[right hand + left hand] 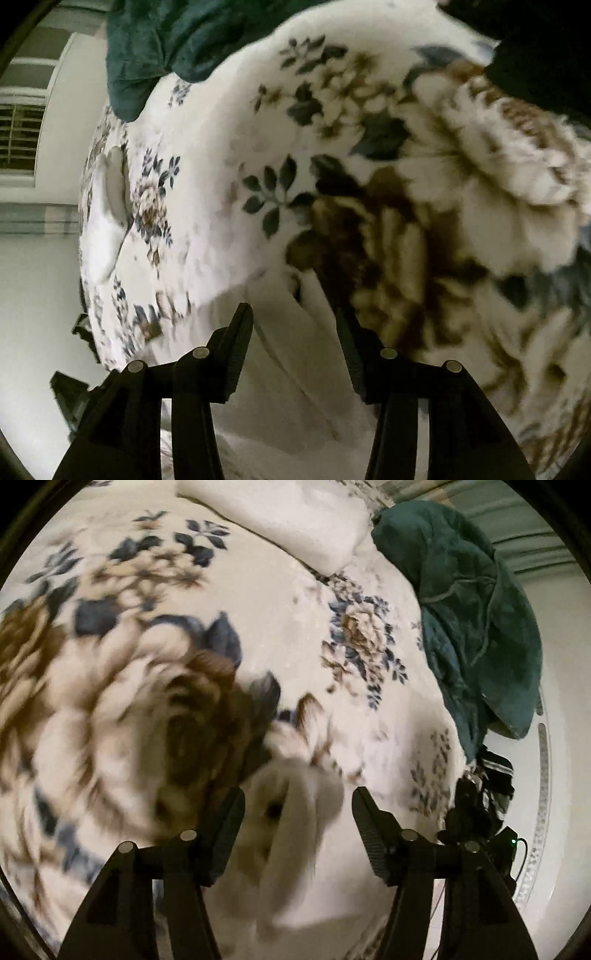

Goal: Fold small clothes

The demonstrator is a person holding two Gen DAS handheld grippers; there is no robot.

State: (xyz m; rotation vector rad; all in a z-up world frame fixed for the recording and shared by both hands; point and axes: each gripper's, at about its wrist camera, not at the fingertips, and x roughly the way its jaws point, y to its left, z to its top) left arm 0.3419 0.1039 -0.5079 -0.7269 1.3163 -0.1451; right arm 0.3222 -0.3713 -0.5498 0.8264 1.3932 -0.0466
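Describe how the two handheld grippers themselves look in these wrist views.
The left gripper and right gripper look alike: matte black, each with two wedge-shaped fingers bearing ribbed inner pads, and round silvery pins on the linkage arms. In the left view, the other black unit shows a small green light and a thin cable.

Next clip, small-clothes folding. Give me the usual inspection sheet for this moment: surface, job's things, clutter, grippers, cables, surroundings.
Surface: floral blanket, cream with brown and blue flowers, covers the bed.
Job's things: white garment lies on the blanket between the left gripper's fingers; the same white garment sits ahead of the right gripper; blurred.
Clutter: teal blanket heaped at the bed edge; white pillow at the far end.
Grippers: left gripper open, right gripper open; neither is closed on cloth.
Cables: thin cable by a dark device with a green light.
Surroundings: white wall, window blinds.
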